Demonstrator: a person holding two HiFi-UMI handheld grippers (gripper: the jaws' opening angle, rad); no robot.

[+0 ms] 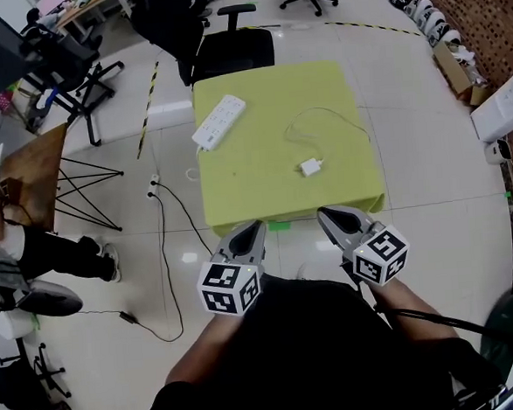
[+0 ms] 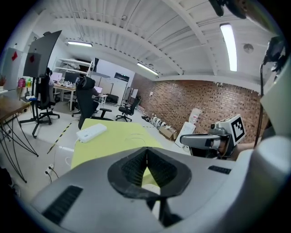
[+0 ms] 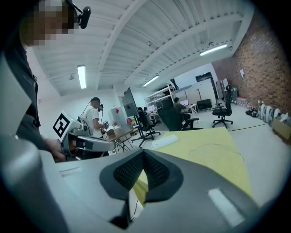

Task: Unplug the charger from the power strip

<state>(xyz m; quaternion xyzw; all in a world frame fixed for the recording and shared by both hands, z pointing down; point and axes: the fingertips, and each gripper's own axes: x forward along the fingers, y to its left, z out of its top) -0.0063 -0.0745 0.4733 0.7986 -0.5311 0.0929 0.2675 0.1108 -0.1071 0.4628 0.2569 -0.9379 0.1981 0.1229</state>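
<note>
A white power strip (image 1: 219,122) lies at the far left of the yellow-green table (image 1: 264,186). The white charger (image 1: 310,166) lies apart from it, right of the table's middle, with its thin white cable (image 1: 331,114) looping behind. Nothing is plugged into the strip. My left gripper (image 1: 251,230) and right gripper (image 1: 326,214) hover side by side just short of the table's near edge, both shut and empty. The left gripper view shows the strip (image 2: 92,132) beyond closed jaws; the right gripper view shows the strip (image 3: 164,141) too.
A black office chair (image 1: 228,48) stands behind the table. A seated person (image 1: 32,259) and a wooden table (image 1: 35,167) are at the left. A black cable (image 1: 167,250) runs over the floor on the left. White boxes (image 1: 502,108) sit at the right.
</note>
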